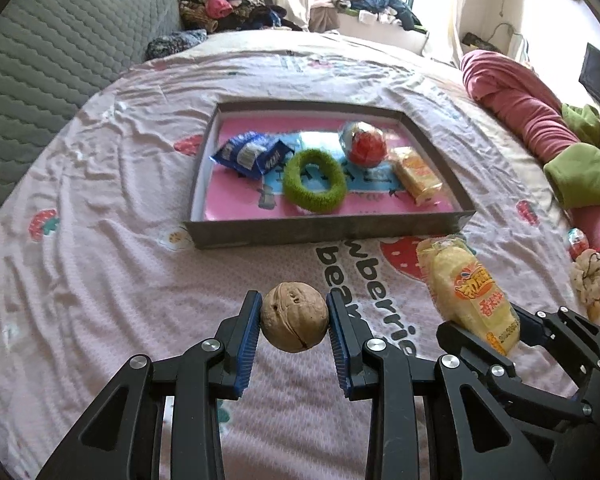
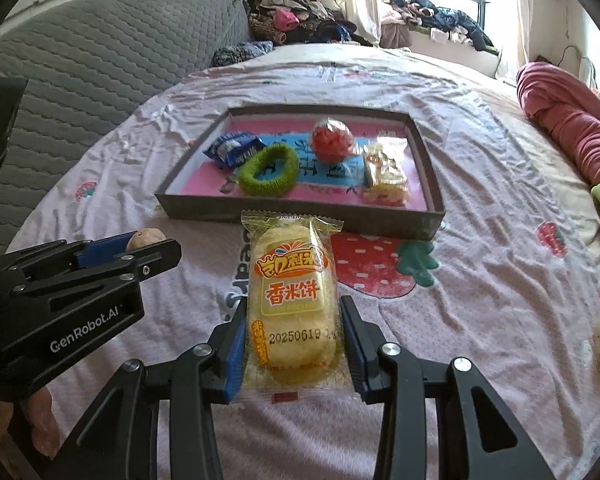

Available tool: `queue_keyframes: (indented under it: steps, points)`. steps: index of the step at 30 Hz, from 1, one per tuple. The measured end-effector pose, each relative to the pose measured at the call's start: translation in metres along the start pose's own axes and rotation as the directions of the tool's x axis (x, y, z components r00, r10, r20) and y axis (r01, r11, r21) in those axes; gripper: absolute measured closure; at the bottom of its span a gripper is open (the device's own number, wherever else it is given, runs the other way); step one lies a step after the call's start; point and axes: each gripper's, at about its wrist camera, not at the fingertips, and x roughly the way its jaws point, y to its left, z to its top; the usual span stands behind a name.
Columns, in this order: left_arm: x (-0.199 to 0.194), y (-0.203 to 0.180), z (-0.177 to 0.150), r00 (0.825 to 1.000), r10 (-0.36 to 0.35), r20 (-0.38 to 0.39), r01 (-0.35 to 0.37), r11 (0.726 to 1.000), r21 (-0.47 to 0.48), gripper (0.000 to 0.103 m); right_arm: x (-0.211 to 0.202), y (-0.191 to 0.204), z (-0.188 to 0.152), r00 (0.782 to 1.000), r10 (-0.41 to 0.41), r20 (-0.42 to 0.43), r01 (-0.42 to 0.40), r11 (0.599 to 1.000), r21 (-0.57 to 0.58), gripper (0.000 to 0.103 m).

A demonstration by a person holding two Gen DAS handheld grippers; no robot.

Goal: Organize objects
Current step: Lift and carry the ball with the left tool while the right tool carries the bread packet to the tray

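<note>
— Since you're standing behind the left tool (image 1: 294, 322), what does it have?

— A walnut (image 1: 294, 317), pinched between the two blue pads and held clear above the bedsheet (image 1: 100, 280). Ahead of it sits the shallow box (image 1: 328, 230) on the bed, and that already holds a blue snack packet (image 1: 250, 154), a green fuzzy ring (image 1: 314, 181), a red and white egg-shaped toy (image 1: 365, 144) and a yellow rice cracker pack (image 1: 417, 174). So I'd say four things are sorted. Off to the right I can see the right tool (image 1: 496, 334) beside it with another yellow pack (image 1: 470, 292).

— Anything left lying loose?

— By the pink blanket (image 1: 516, 96) at the right edge there's a second egg toy (image 1: 577, 242) and a pale frilly scrunchie (image 1: 588, 276). Those have not been gathered yet, I'd guess.

— And from behind the right one?

— The right tool (image 2: 294, 342) is squeezed onto the sides of the rice cracker pack (image 2: 294, 308), which stands lengthwise between the fingers, lifted off the sheet. The box (image 2: 300, 214) is just beyond it, same four things inside: packet (image 2: 232, 149), green ring (image 2: 268, 170), egg toy (image 2: 334, 140), cracker pack (image 2: 386, 172). The left tool (image 2: 150, 246) shows at the left with the walnut (image 2: 146, 237) peeking out of its tip.

— So how far along?

— Past the middle, I reckon. Two items are in hand and not yet in the box; after those, the pieces near the blanket remain.
</note>
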Motion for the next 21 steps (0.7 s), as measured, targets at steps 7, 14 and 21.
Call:
queue_keyframes:
  steps: [7, 14, 21]
  points:
    - [-0.044, -0.002, 0.005, 0.999, 0.020, 0.047, -0.020, 1.000, -0.002, 0.069, -0.039, 0.004, 0.008, 0.999, 0.003, 0.048, -0.003, 1.000, -0.005, 0.061]
    - [-0.085, -0.007, 0.005, 0.996, 0.026, 0.089, -0.025, 1.000, -0.004, 0.069, -0.075, 0.009, 0.011, 0.996, 0.005, 0.084, -0.004, 1.000, -0.014, 0.061]
    - [-0.119, -0.014, 0.004, 0.992, 0.043, 0.119, -0.043, 0.999, -0.002, 0.069, -0.110, 0.013, 0.015, 0.993, 0.005, 0.117, -0.002, 1.000, -0.023, 0.061]
